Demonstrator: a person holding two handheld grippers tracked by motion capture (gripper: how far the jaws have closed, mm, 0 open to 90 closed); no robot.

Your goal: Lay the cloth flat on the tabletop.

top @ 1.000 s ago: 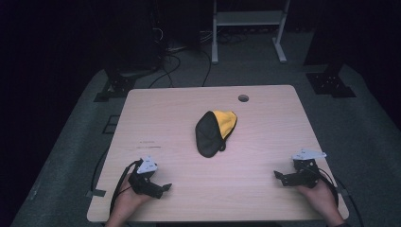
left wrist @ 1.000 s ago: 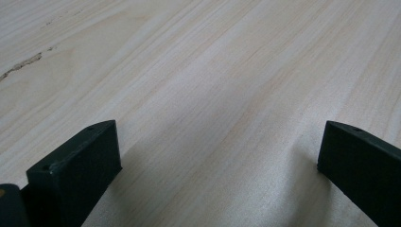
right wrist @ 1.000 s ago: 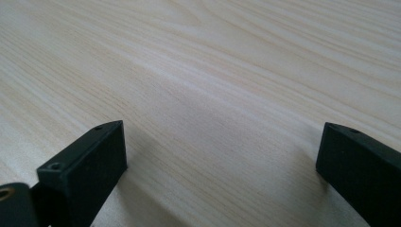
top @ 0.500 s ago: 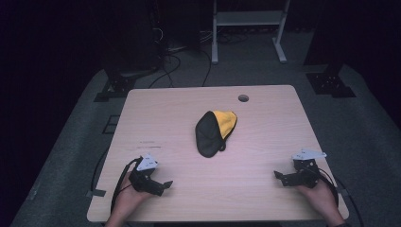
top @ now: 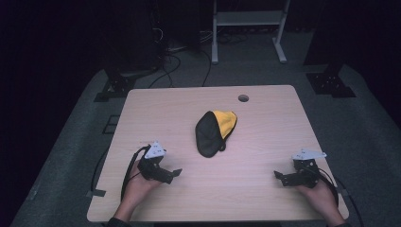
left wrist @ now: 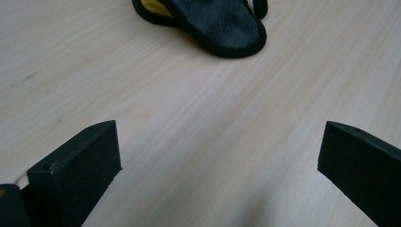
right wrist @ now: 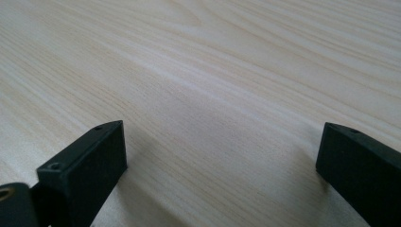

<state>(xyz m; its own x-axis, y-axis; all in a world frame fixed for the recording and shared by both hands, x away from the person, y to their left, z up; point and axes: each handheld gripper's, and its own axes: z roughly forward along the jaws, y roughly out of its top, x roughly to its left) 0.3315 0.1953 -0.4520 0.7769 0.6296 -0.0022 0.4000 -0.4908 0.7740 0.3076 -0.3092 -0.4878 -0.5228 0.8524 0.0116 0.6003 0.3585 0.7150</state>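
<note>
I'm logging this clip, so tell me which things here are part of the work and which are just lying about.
Part of the work:
black and yellow pouch, lying mid-table
left gripper, open, nearest the pouch
right gripper, open, resting low over the table

Just lying about:
white stand behind the table
floor cables

Black-and-yellow slipper (top: 215, 133) on pale wood-grain table (top: 265, 113); black tongs (top: 176, 174).

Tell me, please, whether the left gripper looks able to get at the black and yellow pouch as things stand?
Probably yes. The left gripper has its jaws wide open and aimed toward the black and yellow pouch, with bare wooden table between them.
</note>
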